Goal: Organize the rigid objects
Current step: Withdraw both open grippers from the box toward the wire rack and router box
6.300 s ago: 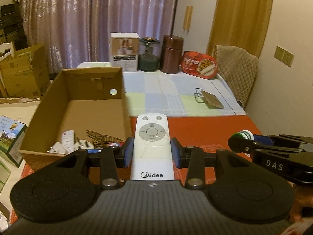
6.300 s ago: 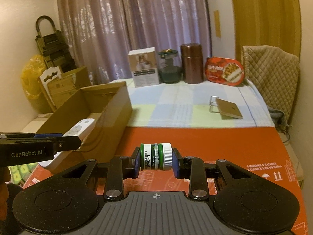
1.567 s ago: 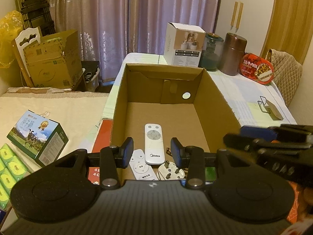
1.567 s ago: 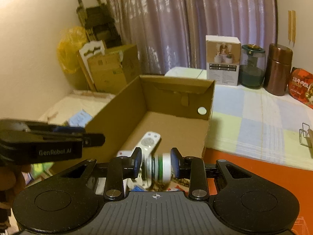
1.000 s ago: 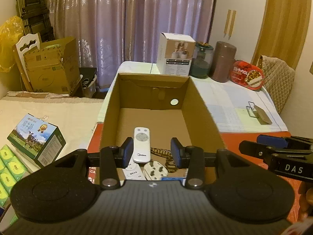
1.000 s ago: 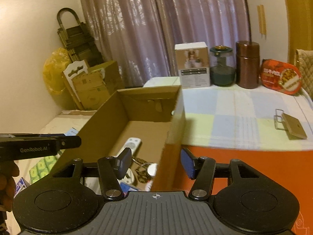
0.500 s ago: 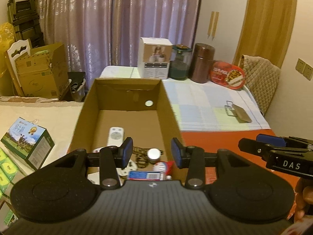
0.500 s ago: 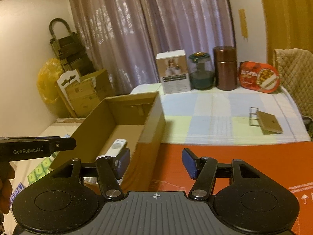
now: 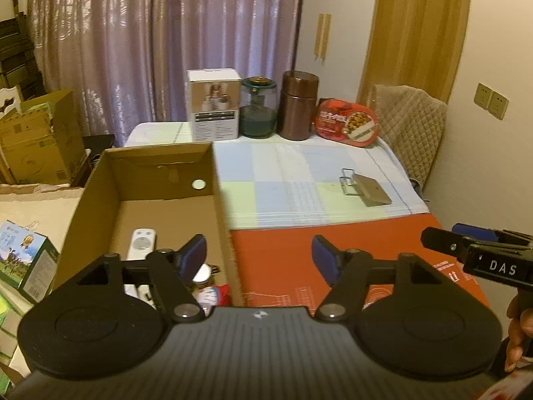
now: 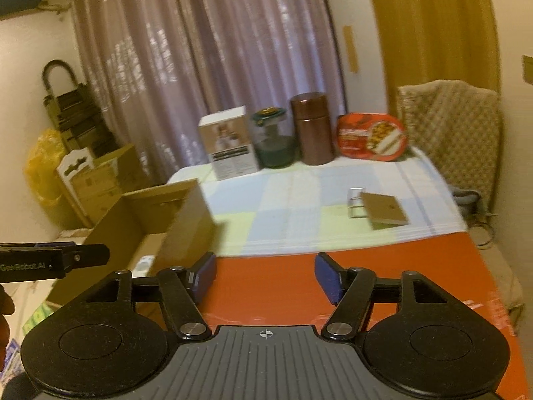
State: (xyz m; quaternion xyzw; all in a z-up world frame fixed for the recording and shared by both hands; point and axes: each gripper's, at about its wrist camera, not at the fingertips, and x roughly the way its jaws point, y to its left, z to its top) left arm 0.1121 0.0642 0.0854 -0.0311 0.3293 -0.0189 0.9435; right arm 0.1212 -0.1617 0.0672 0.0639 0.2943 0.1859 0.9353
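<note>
Cardboard box [image 9: 160, 180] is taken as the reference. In the left wrist view, the left gripper [image 9: 259, 256] is seen with its jaws opening and nothing between them; it hangs over the box's near right wall. Inside the box, a white remote [image 9: 141, 243] lies on the floor towards the near end, with a small round-capped jar [image 9: 202, 272] and other small items, partly hidden, nearer the near wall. These are judged light, stiff and smooth; the remote is best taken across its narrow sides, the jar across its body. The right gripper [image 9: 443, 240] shows well to the right of the box, over the red surface [image 9: 283, 253].

In the right wrist view, which is blurred, the right gripper [image 10: 265, 273] is seen with jaws opening and empty, to the right of the box [image 10: 186, 213]. Beyond the box, on the checked cloth [image 10: 293, 206], a white carton [image 10: 230, 148], a glass jar [image 10: 271, 141], a brown canister [image 10: 311, 133] and a red tin [image 10: 371, 136] stand well apart from it. A small tan folder [image 10: 383, 211] lies to the right. Nothing is seen to obstruct it.
</note>
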